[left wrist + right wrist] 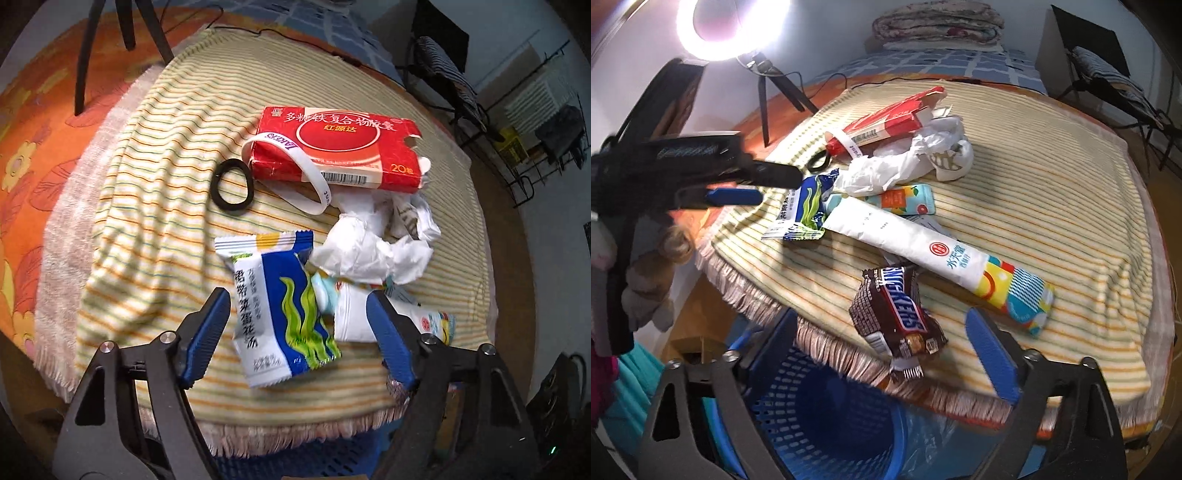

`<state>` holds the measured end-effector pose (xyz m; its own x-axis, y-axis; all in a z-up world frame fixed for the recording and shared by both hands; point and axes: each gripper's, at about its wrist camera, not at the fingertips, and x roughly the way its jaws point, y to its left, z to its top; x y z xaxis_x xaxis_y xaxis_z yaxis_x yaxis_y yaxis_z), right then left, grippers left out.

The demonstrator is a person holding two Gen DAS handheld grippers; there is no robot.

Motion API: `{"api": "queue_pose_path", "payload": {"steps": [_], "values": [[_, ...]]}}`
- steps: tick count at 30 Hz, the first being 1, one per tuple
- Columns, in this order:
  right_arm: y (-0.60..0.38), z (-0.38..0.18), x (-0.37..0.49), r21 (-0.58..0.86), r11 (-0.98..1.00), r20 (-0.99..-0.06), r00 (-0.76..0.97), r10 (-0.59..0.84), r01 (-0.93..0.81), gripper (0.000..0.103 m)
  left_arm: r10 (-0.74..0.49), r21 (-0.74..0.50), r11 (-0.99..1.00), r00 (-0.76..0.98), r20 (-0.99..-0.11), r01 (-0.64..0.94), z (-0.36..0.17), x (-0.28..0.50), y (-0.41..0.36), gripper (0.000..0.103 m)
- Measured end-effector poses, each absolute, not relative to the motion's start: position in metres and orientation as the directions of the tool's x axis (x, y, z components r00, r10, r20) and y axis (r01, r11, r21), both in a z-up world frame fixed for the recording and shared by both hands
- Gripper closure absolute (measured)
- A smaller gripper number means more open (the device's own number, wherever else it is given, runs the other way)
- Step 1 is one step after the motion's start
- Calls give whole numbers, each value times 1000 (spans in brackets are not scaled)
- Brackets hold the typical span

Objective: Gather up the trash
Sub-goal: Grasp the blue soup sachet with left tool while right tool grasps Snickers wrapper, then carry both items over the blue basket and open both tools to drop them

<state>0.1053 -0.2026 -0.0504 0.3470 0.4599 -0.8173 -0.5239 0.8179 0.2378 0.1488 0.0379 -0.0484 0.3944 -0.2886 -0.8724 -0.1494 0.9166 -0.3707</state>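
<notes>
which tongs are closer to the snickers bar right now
Right. The right tongs stand open with the Snickers bar between their fingers at the blanket's edge, not yet pressed. The left tongs are open around the blue-and-white packet, further back on the blanket.

Blue perforated plastic basket [827, 417] half hidden under fringed striped blanket [1052, 192]; crumpled white paper [369, 251] covers the long white sachet's [351, 314] end.

A blue-and-white soup packet [280, 306] and a brown Snickers wrapper [899, 314] lie flat on the striped cloth. Crumpled white tissue [373, 251] rests beside a red carton [340, 147].
</notes>
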Motion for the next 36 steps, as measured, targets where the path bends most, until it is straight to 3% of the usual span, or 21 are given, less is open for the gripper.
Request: {"api": "queue_pose_path", "payload": {"steps": [5, 8, 16, 20, 25, 27, 36], "values": [[-194, -59, 106, 237, 803, -828, 319, 462, -547, 17, -243, -319, 935, 377, -894, -154, -60, 161, 29, 34], [-192, -60, 106, 219, 800, -829, 326, 454, -559, 20, -229, -304, 938, 362, -904, -165, -69, 168, 25, 45], [-191, -69, 115, 240, 803, -838, 301, 455, -545, 24, -223, -306, 934, 368, -902, -184, -80, 183, 28, 52], [-187, -74, 118, 226, 802, -847, 294, 442, -552, 32, -209, -298, 935, 378, -902, -192, -77, 183, 35, 54], [-187, -82, 122, 204, 814, -865, 290, 410, -544, 55, -202, -299, 934, 398, -895, -197, -71, 175, 49, 54], [-190, -81, 123, 210, 817, -862, 293, 414, -537, 70, -200, -302, 932, 408, -891, -201, -67, 172, 55, 54], [-203, -71, 120, 292, 803, -830, 279, 482, -519, 73, -214, -324, 930, 466, -859, -172, -40, 145, 86, 54]]}}
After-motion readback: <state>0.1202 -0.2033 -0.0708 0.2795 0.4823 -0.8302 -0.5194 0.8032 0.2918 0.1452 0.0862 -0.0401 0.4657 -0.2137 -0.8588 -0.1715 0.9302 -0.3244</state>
